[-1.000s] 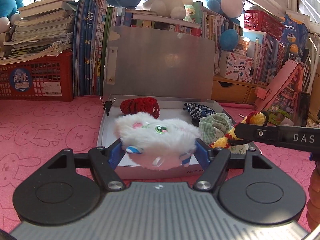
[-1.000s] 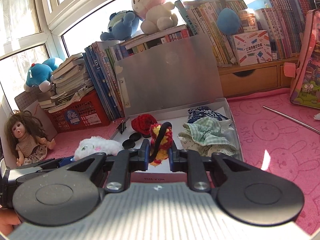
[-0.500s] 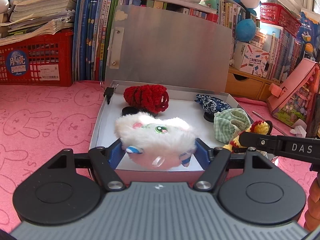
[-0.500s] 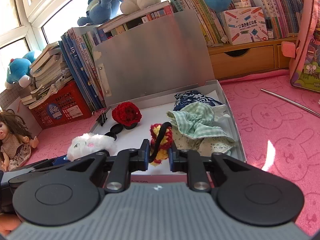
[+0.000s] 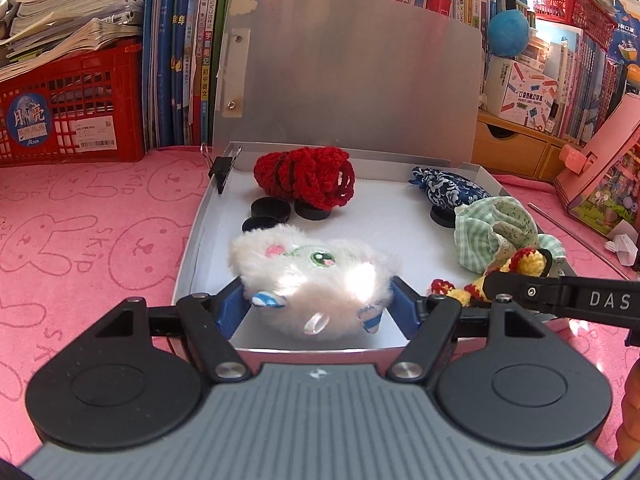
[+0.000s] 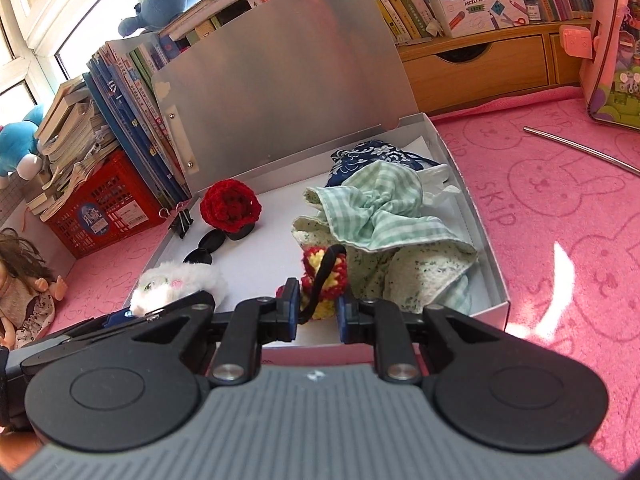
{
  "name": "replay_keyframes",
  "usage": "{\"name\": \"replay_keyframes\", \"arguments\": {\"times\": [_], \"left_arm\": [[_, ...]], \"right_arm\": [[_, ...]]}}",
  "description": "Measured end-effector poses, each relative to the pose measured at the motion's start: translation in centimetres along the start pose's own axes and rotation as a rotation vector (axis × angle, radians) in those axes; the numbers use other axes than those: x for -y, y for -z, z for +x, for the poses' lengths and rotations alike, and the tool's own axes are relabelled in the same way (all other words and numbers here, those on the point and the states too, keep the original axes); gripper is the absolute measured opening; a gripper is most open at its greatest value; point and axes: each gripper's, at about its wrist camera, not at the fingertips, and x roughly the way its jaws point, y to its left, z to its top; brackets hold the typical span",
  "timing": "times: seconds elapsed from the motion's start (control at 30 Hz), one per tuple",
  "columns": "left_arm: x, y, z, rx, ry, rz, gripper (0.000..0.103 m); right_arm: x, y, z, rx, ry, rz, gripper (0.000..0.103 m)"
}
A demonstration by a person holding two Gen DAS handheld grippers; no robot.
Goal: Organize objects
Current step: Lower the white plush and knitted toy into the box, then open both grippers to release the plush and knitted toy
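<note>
My left gripper is shut on a white furry plush and holds it over the front left of the open silver box. My right gripper is shut on a red and yellow crochet scrunchie with a black band, over the box's front middle. In the box lie a red crochet scrunchie, a blue patterned scrunchie, green checked cloth scrunchies and black round discs. The plush also shows in the right wrist view.
The box lid stands upright at the back. A binder clip grips the box's back left corner. Books and a red crate line the back. A doll sits at the left, a metal rod and pink case at the right.
Both grippers have moved forward and down toward the box, still holding the plush and the scrunchie. The box contents have not moved.
</note>
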Motion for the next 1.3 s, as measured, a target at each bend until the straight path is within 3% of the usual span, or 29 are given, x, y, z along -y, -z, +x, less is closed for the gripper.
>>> {"name": "replay_keyframes", "arguments": {"times": [0.97,1.03,1.3], "left_arm": [[-0.3,-1.9,3.2,0.004,-0.08,0.029,0.078],[-0.3,-1.8,3.0,-0.002,-0.071,0.027,0.078],[-0.3,-2.1,1.6,0.005,-0.063,0.024,0.084]], "right_arm": [[2.1,-3.4,3.4,0.004,0.033,0.03,0.024],[2.0,-3.2,3.3,0.008,0.026,0.025,0.045],[0.8,-2.9,1.7,0.025,-0.013,-0.037,0.071]]}}
